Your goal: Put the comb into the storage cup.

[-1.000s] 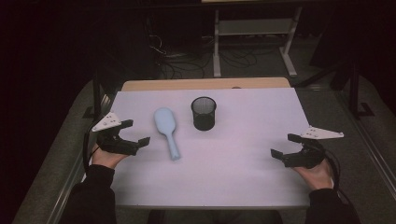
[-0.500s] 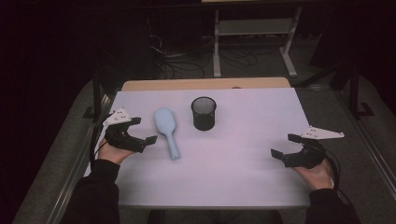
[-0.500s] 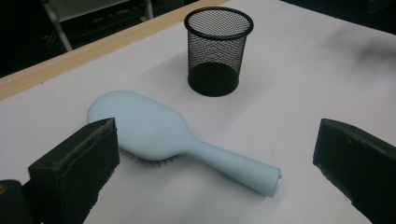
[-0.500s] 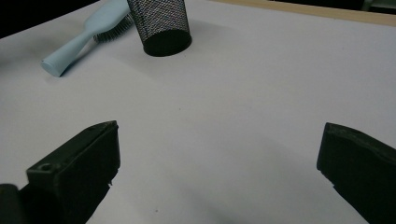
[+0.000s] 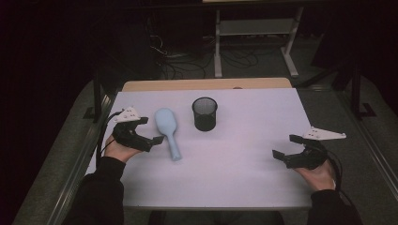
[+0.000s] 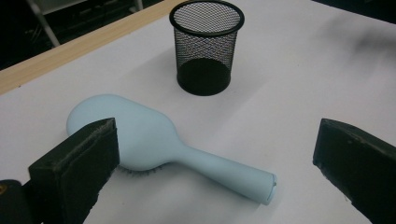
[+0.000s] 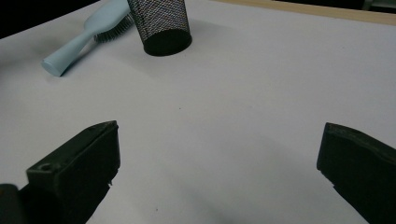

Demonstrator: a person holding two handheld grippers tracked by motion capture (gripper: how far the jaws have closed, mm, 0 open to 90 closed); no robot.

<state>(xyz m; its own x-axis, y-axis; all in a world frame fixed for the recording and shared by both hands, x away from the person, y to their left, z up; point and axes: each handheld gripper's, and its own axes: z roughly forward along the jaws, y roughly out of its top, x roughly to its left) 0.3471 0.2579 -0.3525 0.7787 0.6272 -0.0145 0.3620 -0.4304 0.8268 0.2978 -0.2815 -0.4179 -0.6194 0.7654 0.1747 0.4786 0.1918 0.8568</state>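
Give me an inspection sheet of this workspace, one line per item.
Surface: white table top, wooden strip along its far edge.
Job's things: light blue hairbrush lying bristles down, handle toward the person; black mesh cup upright beside it, apart from it.
Clutter: nothing seen.
Grippers: left gripper open, next to the hairbrush's head, not gripping; right gripper open, over bare table top, far from both things.
Cables: one trails from each gripper along the hand; more lie on the floor beyond the table.
Surroundings: dark room, white metal frame behind the table.
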